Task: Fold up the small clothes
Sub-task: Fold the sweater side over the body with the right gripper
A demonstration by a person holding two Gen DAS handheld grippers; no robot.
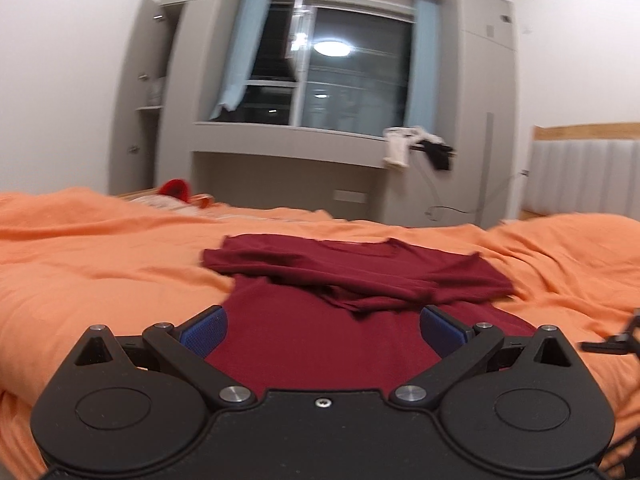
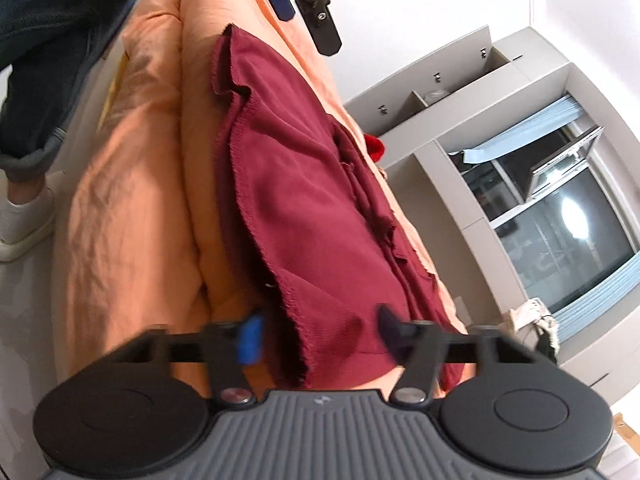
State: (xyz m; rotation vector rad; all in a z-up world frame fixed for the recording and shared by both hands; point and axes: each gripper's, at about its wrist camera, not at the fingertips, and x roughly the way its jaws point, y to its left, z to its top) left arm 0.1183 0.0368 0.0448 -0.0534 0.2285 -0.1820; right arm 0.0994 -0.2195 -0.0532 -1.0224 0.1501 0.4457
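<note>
A dark red shirt (image 1: 352,276) lies on the orange bedspread (image 1: 100,264), its sleeves folded across its body; the left gripper (image 1: 324,326) hovers over its near hem, pads spread wide, nothing between them; the right gripper (image 2: 320,336) straddles the shirt's frayed edge, blurred, pads apart and not pressing the cloth; behind stand a window (image 1: 336,76) and grey cupboards (image 1: 148,92)

You see a plain dark red T-shirt (image 1: 360,276) on a plain orange bedcover (image 1: 100,264). Your left gripper (image 1: 324,326) is black with blue pads (image 1: 204,330); your right gripper (image 2: 320,336) has a grey ribbed body. The curtains (image 1: 240,44) are pale blue.
</note>
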